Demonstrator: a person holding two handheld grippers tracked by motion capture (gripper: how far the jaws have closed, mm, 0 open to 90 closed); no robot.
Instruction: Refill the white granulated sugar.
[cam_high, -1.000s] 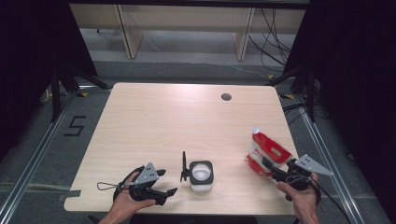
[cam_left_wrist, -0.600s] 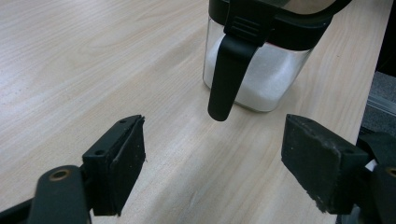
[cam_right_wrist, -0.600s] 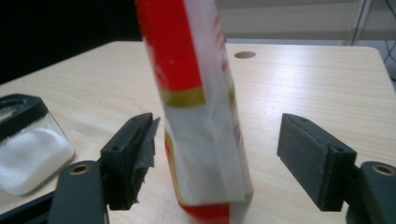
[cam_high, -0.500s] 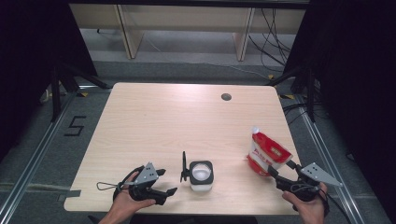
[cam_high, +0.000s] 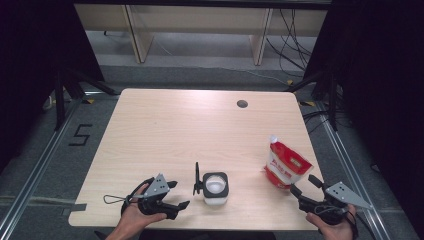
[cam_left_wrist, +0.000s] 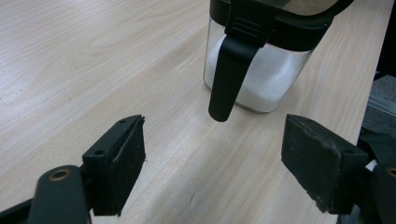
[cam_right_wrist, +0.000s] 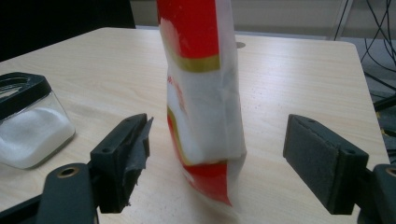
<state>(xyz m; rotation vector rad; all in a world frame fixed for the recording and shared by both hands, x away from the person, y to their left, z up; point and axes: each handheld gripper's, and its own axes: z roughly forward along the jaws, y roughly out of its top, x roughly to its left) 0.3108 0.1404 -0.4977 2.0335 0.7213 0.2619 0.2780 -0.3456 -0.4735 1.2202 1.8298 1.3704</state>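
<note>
A red and white pouch stands upright near the table's right front, and up close it sits between my right gripper's jaws without touching either. My right gripper is open, just in front of the pouch. A clear glass jar of white grains with a black rim stands at front centre, and its black lid flap stands up on its left side. My left gripper is open and empty, pointing at the jar and its hanging flap a short way off.
The pale wooden table has a round cable hole at the back right. The table's front edge runs close under both hands. The jar sits left of the pouch in the right gripper view. Dark floor and cables surround the table.
My right gripper has drawn back from the pouch toward the front edge, and the pouch now stands on its own. The left gripper and the jar have not moved.
</note>
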